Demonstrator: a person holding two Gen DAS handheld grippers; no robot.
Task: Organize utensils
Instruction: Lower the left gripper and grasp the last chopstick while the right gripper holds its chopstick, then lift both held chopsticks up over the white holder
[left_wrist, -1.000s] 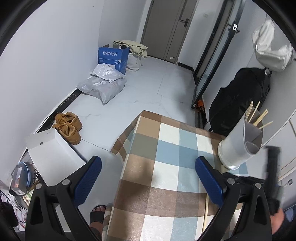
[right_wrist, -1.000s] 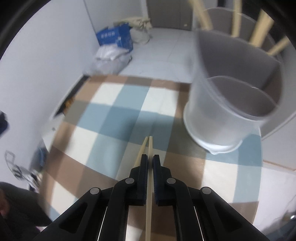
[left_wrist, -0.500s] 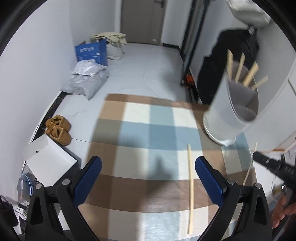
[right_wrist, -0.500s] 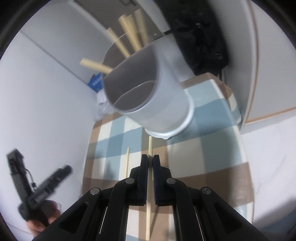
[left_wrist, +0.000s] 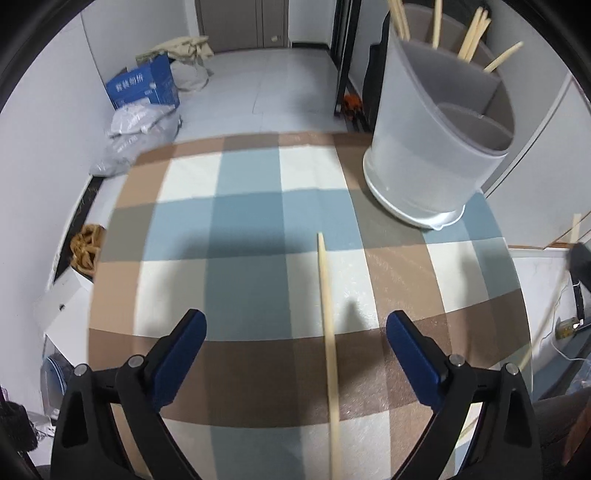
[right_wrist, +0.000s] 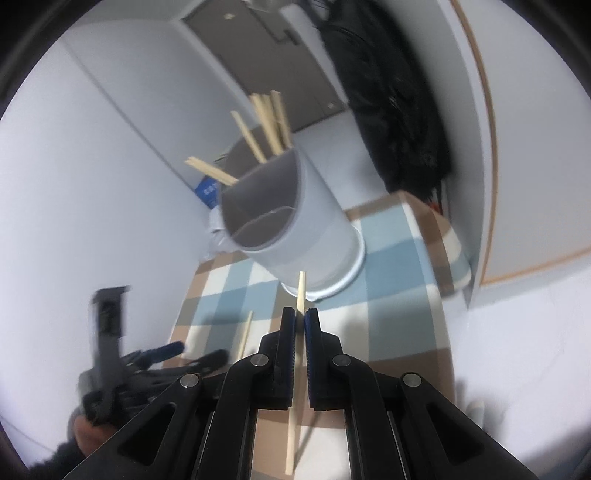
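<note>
The grey divided holder (left_wrist: 436, 147) is standing at the checked cloth's (left_wrist: 251, 229) far corner, and the right gripper (right_wrist: 300, 317), clamping one chopstick (right_wrist: 301, 291), is risking clipping its rim. The left gripper (left_wrist: 295, 332), jaws wide though just narrowing, is straddling the loose chopstick (left_wrist: 327, 314) lying flat, which could roll away.

Pretty plain room: white walls (left_wrist: 40, 122), pale grey tiled floor (left_wrist: 258, 92), grey door (left_wrist: 240, 22) at the far end. Blue cardboard box (left_wrist: 142, 86) and plastic bags (left_wrist: 136, 133) far left, checked tablecloth (left_wrist: 251, 206) up close, black bag (right_wrist: 399, 92) on the right.
</note>
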